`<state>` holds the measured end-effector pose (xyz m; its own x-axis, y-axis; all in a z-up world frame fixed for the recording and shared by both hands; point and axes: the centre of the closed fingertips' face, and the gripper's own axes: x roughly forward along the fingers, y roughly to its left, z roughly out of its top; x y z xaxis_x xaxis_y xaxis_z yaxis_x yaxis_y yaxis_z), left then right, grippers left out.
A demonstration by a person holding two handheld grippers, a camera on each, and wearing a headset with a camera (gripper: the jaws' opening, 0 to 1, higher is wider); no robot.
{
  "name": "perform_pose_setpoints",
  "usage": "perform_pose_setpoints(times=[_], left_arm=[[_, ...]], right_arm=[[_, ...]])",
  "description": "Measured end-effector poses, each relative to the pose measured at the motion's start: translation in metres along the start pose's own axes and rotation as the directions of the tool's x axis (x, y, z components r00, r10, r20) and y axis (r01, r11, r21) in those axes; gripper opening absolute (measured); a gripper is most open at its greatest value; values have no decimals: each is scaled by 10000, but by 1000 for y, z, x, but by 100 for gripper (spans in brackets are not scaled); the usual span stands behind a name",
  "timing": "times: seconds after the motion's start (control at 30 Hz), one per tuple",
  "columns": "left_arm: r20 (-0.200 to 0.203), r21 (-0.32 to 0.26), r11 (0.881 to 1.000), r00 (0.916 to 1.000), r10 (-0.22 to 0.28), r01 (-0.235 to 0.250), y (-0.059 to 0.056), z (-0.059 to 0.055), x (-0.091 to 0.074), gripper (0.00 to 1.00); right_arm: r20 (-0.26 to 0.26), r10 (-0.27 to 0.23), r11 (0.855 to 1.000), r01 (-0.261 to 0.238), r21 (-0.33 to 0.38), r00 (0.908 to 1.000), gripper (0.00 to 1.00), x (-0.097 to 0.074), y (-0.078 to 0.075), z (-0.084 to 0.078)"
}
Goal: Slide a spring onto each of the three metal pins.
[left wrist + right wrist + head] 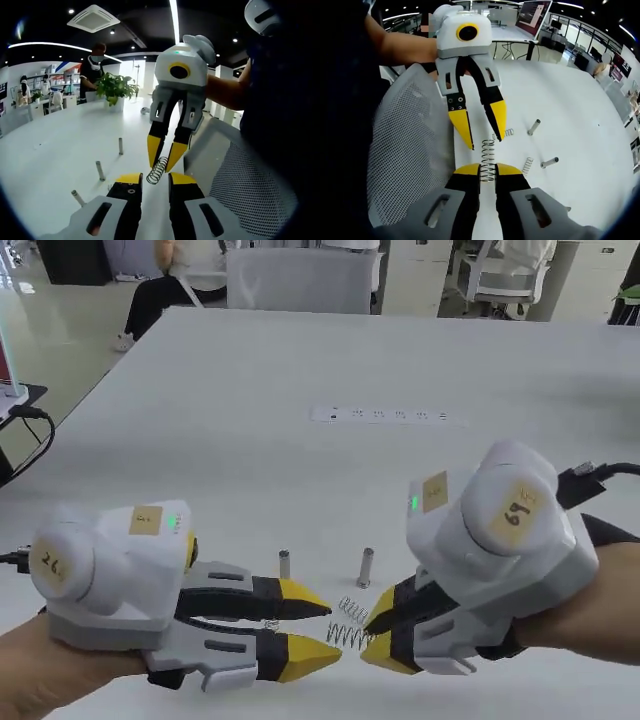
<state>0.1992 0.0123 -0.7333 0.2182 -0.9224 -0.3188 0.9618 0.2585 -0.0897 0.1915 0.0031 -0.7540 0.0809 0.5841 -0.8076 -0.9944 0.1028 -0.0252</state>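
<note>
My right gripper [372, 636] [488, 170] is shut on one end of a small steel spring [346, 636] [488, 156], which sticks out from its yellow tips. Facing it tip to tip, my left gripper [322, 630] [156, 181] is open, its jaws on either side of the spring's free end [157, 171]. Two short metal pins [284, 563] [366, 567] stand upright on the white table just beyond the tips. In the left gripper view three pins [120, 145] [100, 170] [77, 197] stand in a row. Loose springs [352, 609] [527, 164] [509, 132] lie near the pins.
A white power strip [385, 416] lies flat further out on the table [300, 370]. A grey mesh office chair [405, 150] stands at the near edge below the grippers. Another chair [300, 280] and a seated person are at the far side. A potted plant [115, 87] stands further along the table.
</note>
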Motion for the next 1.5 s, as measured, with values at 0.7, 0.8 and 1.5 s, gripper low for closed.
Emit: perform_pose_setpoints(times=[0.7,0.8,1.5], left_arm=[[34,39,9991,9991,-420,420,-7,1,1,5],[97,-45,9990,9990,-435,435,-7,2,1,6],[89,-185,9981,9982,-587,588,-11,0,3,3]], right_arm=[[225,290,9967,-272,-762,9993,8,-4,7,6],[272,299,9964,-277,-800,9992,8,-5,8,7],[267,371,9945,-343,-988,9990,8,-6,11,8]])
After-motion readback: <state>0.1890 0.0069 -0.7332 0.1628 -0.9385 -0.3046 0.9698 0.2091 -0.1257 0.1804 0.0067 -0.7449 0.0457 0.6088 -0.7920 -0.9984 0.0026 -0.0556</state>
